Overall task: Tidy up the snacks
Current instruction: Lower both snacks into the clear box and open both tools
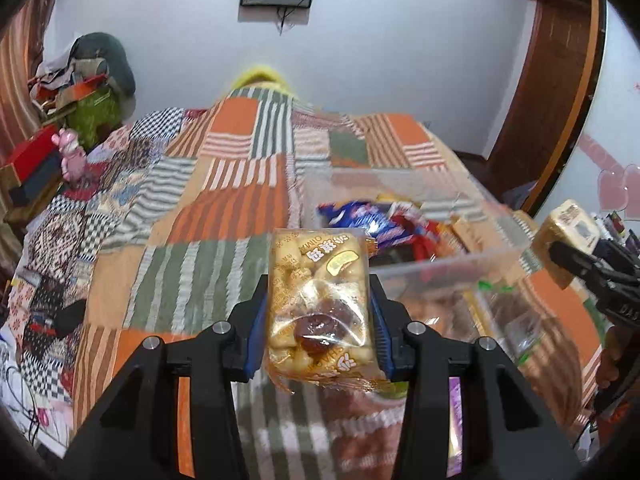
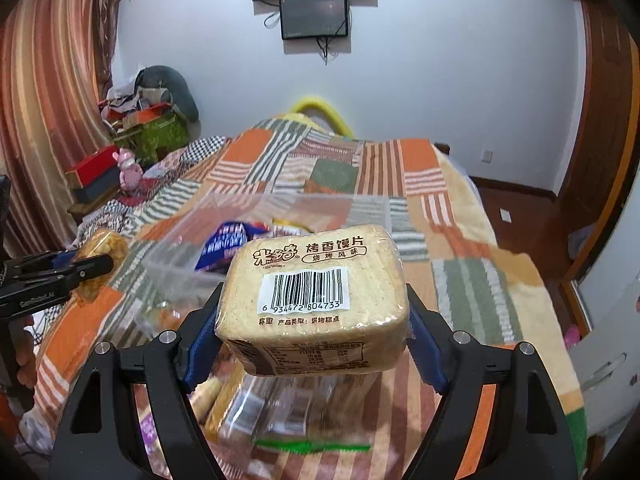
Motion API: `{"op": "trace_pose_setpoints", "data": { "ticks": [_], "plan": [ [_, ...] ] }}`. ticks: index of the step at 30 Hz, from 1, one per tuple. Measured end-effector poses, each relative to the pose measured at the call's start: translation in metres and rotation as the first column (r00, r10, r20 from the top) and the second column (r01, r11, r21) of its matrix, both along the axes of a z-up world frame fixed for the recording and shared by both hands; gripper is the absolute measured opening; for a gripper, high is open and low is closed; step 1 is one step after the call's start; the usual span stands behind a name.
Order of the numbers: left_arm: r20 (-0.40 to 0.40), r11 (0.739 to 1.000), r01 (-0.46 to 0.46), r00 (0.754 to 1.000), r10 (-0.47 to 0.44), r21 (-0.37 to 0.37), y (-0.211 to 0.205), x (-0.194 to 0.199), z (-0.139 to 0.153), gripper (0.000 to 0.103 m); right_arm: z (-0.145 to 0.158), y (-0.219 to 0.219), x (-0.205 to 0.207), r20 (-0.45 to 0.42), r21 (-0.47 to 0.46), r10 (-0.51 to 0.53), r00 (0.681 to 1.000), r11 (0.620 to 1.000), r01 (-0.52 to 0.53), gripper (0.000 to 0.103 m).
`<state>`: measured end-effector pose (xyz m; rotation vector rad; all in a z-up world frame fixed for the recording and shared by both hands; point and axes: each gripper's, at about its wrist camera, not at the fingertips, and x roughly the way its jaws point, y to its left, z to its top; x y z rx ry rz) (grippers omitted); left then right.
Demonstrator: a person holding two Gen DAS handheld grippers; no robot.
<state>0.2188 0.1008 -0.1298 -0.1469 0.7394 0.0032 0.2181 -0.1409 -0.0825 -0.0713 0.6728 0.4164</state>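
Note:
My left gripper [image 1: 318,300] is shut on a clear pack of yellow puffed snacks [image 1: 320,292] and holds it above the bed, just left of a clear plastic bin [image 1: 460,260]. My right gripper [image 2: 314,312] is shut on a tan pack of toasted bun slices [image 2: 316,296] with a barcode, held above the bed near the same bin [image 2: 180,256]. The bin holds a blue packet [image 1: 360,220] and other wrapped snacks. Each gripper shows in the other's view: the right one [image 1: 576,264] at the right, the left one [image 2: 92,268] at the left.
A patchwork blanket [image 1: 224,208] covers the bed. More clear packs with a green strip [image 2: 312,446] lie below my right gripper. Boxes and a pink toy [image 1: 72,156] stand at the bed's left. A wooden door [image 1: 560,80] is at the right.

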Motion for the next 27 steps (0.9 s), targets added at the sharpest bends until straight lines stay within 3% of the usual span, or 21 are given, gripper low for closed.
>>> {"op": "trace_pose_setpoints", "data": {
  "ticks": [10, 22, 27],
  "plan": [
    [0.031, 0.998, 0.055, 0.998, -0.055, 0.005, -0.027, 0.041, 0.01, 0.044, 0.0, 0.011, 0.034, 0.004, 0.014, -0.009, 1.0, 1.0, 0.009, 0.078],
    [-0.032, 0.996, 0.091, 0.995, -0.091, -0.004, -0.046, 0.099, -0.018, 0.044, -0.029, 0.015, 0.072, -0.106, -0.006, -0.021, 0.994, 1.0, 0.021, 0.078],
    [-0.047, 0.995, 0.084, 0.996, -0.082, 0.046, -0.054, 0.111, -0.031, 0.044, -0.036, 0.02, 0.074, -0.117, -0.041, -0.005, 0.993, 0.999, 0.0, 0.078]
  ]
}}
